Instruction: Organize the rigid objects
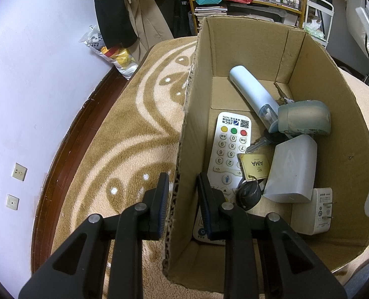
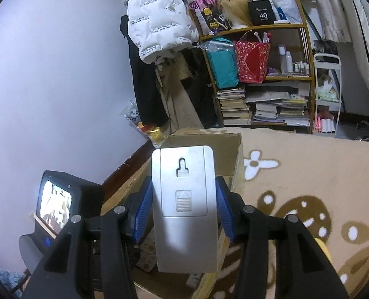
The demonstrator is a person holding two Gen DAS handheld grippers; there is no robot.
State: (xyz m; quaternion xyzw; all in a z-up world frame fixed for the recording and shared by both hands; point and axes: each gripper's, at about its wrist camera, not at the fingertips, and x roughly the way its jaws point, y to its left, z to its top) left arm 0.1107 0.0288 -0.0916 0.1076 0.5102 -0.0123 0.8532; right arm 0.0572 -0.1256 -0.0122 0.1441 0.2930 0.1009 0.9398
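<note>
A cardboard box [image 1: 246, 47] sits on a beige patterned blanket. It holds a white remote [image 1: 228, 149], a light blue tube device [image 1: 253, 94], a grey-green case [image 1: 304, 117], a white block [image 1: 293, 169], a white plug adapter [image 1: 316, 211] and keys with a yellow tag [image 1: 255, 165]. My left gripper [image 1: 182, 189] straddles the box's left wall [image 1: 184, 164]; a gap shows beside the right finger. My right gripper [image 2: 184, 194] is shut on a silver remote [image 2: 184, 211], back side up, held above the box [image 2: 209, 144].
A bookshelf [image 2: 259, 74] with bags and books stands behind the bed. Coats hang by the wall [image 2: 47, 74]. The left gripper's body with its screen [image 2: 54, 204] is at lower left in the right wrist view. The bed's wooden edge [image 1: 67, 149] runs along the wall.
</note>
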